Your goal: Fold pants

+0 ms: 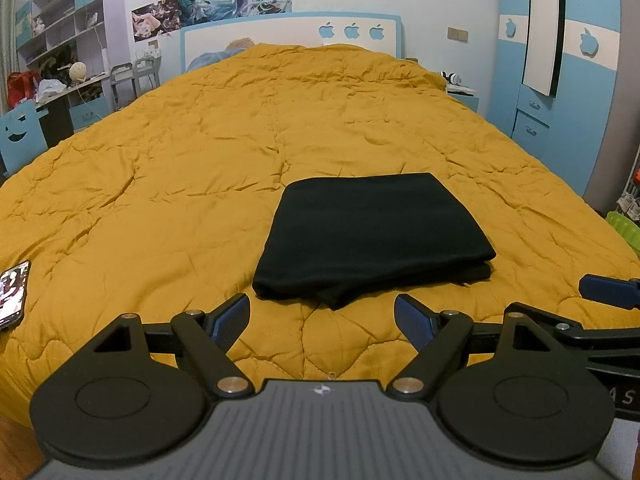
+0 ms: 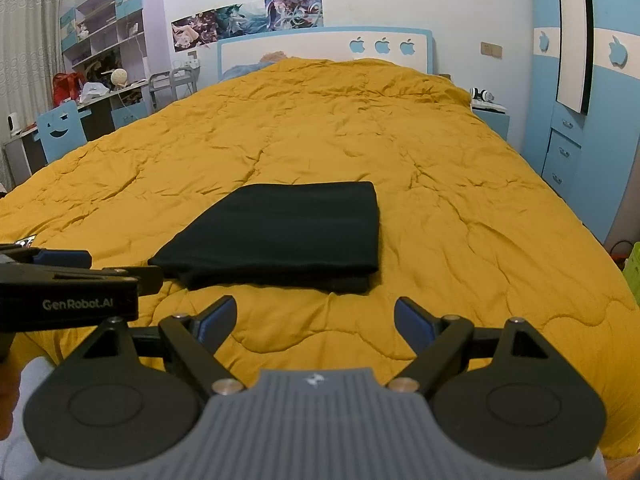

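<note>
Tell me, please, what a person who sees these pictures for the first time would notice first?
The eye falls first on the black pants, folded into a neat rectangle in the near middle of the big mustard-yellow quilt that covers the bed. Next come the left gripper and the right gripper, both open and empty, just short of the pants. A phone with a lit screen lies at the quilt's left edge.

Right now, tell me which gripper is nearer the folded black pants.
Left, judging by both views. The left gripper hovers open just short of the pants' near edge; the right gripper, also open, sits farther back.
</note>
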Demonstrator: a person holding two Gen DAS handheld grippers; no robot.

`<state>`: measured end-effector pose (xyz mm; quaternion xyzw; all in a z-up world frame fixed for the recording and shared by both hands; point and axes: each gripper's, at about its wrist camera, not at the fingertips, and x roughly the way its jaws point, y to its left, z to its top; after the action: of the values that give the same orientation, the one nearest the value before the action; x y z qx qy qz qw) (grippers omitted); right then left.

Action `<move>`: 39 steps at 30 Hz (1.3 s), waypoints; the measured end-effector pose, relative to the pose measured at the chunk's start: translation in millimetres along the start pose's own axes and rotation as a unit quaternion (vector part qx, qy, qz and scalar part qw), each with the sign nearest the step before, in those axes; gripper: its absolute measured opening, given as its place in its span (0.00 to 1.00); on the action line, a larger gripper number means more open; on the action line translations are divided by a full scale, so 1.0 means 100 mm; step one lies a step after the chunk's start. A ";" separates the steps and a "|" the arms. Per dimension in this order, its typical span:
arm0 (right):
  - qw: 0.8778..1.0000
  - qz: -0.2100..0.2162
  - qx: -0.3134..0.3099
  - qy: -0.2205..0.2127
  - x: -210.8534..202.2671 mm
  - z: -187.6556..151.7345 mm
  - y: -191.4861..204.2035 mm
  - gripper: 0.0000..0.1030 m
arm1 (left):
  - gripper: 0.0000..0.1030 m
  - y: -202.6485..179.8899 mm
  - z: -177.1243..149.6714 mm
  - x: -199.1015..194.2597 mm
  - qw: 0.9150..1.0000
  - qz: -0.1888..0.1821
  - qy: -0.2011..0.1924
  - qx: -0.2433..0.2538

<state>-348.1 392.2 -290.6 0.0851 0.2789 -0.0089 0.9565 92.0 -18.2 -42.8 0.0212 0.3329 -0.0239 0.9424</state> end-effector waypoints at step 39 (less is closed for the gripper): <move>1.000 -0.002 0.003 0.004 -0.05 -0.02 0.04 0.80 | 0.93 -0.03 -0.02 -0.03 1.000 -0.008 0.002 -0.006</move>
<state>-352.7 396.1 -289.0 0.0879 0.2825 -0.0116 0.9552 88.7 -20.7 -42.3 0.0131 0.3352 -0.0296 0.9416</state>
